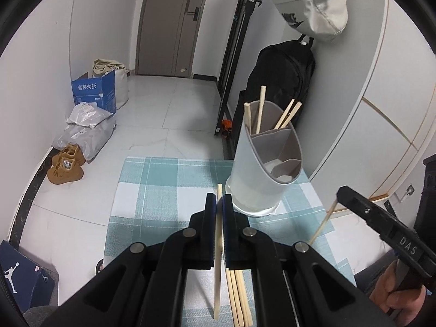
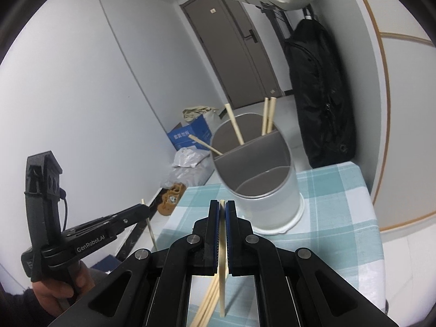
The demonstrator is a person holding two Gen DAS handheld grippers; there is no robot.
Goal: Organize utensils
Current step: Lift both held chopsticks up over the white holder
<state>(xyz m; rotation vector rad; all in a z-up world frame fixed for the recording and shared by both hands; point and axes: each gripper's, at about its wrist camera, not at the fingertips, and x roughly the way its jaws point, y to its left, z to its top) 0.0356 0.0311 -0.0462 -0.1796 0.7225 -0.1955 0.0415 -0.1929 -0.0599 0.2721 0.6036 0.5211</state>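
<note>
The left gripper [image 1: 219, 200] is clamping one chopstick [image 1: 218, 259] between nearly closed fingers, just in front of the utensil holder [image 1: 259, 174]. The right gripper [image 2: 222, 207] is pinching a second chopstick [image 2: 223, 269] the same way, near the holder's front rim. Four chopsticks [image 2: 268, 115] are standing in the holder's back compartment; loose chopsticks [image 1: 239, 299] are lying on the checked cloth [image 1: 163, 190] before the holder.
</note>
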